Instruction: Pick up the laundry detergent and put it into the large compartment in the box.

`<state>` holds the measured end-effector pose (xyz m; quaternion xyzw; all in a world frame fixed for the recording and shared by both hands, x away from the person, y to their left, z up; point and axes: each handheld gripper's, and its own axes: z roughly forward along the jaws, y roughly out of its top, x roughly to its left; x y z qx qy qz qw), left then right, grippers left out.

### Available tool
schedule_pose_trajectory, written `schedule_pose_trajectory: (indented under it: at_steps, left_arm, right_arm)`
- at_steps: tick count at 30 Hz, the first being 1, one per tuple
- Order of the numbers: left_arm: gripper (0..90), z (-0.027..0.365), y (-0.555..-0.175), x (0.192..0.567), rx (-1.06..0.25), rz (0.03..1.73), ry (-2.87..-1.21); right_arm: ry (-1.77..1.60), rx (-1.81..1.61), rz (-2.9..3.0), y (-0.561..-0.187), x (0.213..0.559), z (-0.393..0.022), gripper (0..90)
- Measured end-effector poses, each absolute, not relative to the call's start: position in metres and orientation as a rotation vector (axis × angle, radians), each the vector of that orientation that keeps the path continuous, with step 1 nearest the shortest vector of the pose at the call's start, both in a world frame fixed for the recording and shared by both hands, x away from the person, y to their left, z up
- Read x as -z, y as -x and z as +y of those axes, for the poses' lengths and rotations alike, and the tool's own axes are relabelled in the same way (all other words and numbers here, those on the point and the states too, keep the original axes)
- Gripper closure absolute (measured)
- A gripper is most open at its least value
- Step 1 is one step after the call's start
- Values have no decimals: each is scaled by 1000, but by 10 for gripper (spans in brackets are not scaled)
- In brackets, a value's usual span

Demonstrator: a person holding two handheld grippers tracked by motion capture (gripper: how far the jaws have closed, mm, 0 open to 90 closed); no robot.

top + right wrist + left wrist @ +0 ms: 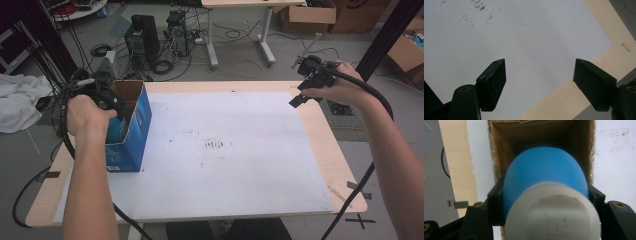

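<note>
An open blue cardboard box stands on the left side of the table. My left gripper is held over its open top, tipped down into it. In the left gripper view, the left gripper is shut on a rounded blue object with a white end nearest the camera. The blue end points into the brown inside of the box. My right gripper hovers above the table's far right corner. Its jaws stand wide apart and hold nothing, as the right gripper looks down on the white sheet.
A white sheet with faint dark marks covers most of the wooden table. On the floor behind the table are computer towers, cables, another desk and cardboard boxes. White cloth lies at the left.
</note>
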<state>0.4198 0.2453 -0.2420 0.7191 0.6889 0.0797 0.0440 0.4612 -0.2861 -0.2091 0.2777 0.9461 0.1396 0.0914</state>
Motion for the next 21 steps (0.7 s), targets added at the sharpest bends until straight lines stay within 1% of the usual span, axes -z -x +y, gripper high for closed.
schedule_pose_trajectory:
  at_steps: [21]
  left_arm:
    - [377, 243, -423, 268, -216, 2127, -2256]
  right_arm:
    - [-827, -424, 2811, -461, 212, -290, 263]
